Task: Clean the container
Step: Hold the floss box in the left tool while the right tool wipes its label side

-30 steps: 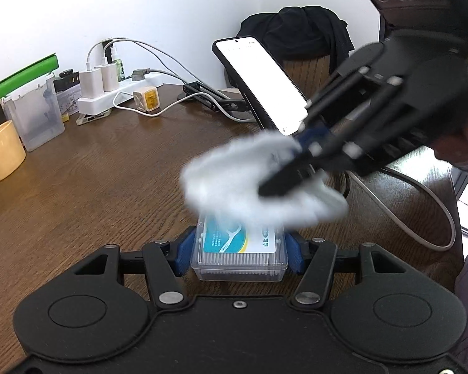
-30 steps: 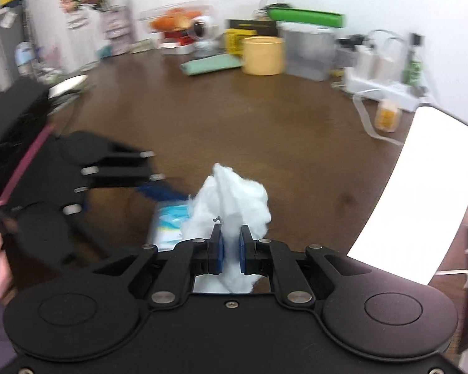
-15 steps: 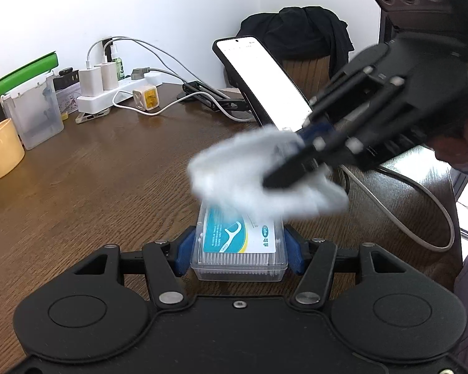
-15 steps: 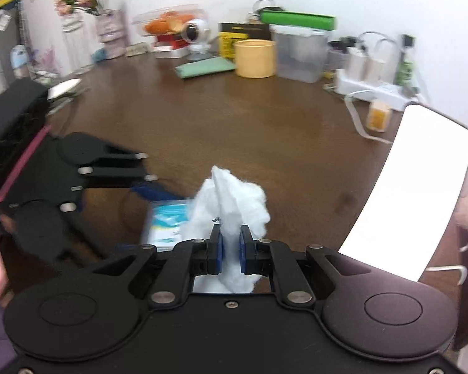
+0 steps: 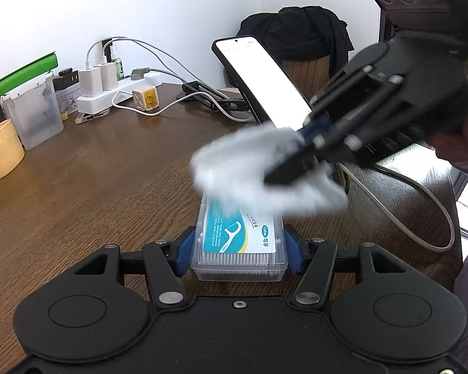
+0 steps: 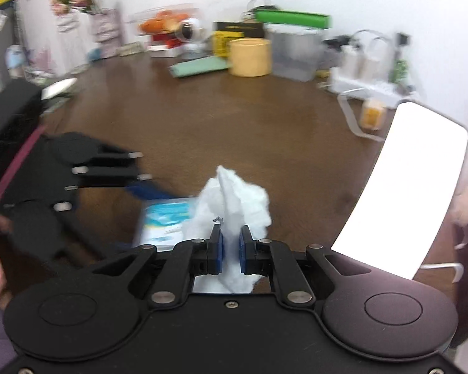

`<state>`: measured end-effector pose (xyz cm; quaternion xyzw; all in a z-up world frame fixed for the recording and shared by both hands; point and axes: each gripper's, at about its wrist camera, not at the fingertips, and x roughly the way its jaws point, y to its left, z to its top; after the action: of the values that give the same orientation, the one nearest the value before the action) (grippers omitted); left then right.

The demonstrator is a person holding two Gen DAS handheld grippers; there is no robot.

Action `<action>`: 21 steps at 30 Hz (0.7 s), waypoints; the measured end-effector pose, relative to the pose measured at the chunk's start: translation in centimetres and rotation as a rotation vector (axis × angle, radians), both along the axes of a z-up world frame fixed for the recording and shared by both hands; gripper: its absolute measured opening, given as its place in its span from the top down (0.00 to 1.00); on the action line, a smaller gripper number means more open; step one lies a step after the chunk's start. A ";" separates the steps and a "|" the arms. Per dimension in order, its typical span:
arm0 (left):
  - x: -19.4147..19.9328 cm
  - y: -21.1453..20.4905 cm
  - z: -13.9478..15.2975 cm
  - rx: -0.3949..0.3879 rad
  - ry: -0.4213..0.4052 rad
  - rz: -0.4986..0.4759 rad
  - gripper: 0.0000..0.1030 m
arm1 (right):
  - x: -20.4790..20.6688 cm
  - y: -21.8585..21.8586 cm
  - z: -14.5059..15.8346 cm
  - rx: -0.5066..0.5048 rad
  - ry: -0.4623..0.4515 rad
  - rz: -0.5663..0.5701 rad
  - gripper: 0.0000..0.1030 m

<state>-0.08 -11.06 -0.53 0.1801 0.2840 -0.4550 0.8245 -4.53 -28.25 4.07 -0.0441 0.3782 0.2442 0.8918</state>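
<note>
My left gripper point(image 5: 238, 249) is shut on a clear plastic floss-pick container point(image 5: 238, 243) with a teal and white label, held just above the brown wooden table point(image 5: 93, 180). My right gripper point(image 6: 230, 249) is shut on a crumpled white tissue point(image 6: 234, 199). In the left wrist view the tissue point(image 5: 249, 168) lies over the far end of the container lid, with the right gripper point(image 5: 284, 174) coming in from the right. The container point(image 6: 162, 218) shows blurred at the lower left of the tissue in the right wrist view.
A lit phone on a stand point(image 5: 265, 84) is just behind the tissue. A power strip with chargers and cables point(image 5: 109, 90), a clear box with a green lid point(image 5: 31, 115) and a yellow cup point(image 5: 0, 149) stand at the back. A grey cable point(image 5: 421, 212) loops on the right.
The tissue and right gripper have slid toward the right and farther end of the lid, uncovering more of the label. The left gripper keeps the container still.
</note>
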 end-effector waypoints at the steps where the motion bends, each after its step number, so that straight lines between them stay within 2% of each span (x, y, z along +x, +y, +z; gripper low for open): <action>1: 0.0 0.0 0.0 0.000 0.000 0.000 0.44 | -0.1 0.7 -0.1 0.012 0.001 0.030 0.90; 4: 0.1 0.0 0.0 0.001 -0.001 0.000 0.44 | 0.0 2.7 -0.2 0.025 -0.010 0.093 0.90; 8: -0.3 -0.2 -0.1 0.002 -0.004 0.001 0.44 | 1.2 1.8 -0.1 -0.034 -0.056 0.000 0.90; 11: -0.7 -0.2 -0.2 0.003 -0.006 0.002 0.44 | 1.1 -0.2 -0.1 -0.073 -0.051 -0.061 0.90; 14: -0.7 -0.2 -0.2 0.001 -0.003 0.001 0.44 | 0.0 -0.5 0.0 -0.051 -0.010 -0.005 0.89; 17: -0.8 -0.2 -0.2 0.001 -0.002 0.001 0.44 | -0.6 1.7 0.2 0.019 0.013 0.105 0.89; 21: -0.9 -0.1 -0.2 0.002 -0.005 0.002 0.44 | 0.6 2.5 0.1 0.000 -0.030 0.057 0.89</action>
<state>-0.99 -11.21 -0.68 0.1816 0.2826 -0.4536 0.8255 -3.96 -25.75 4.22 -0.0583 0.3634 0.2690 0.8901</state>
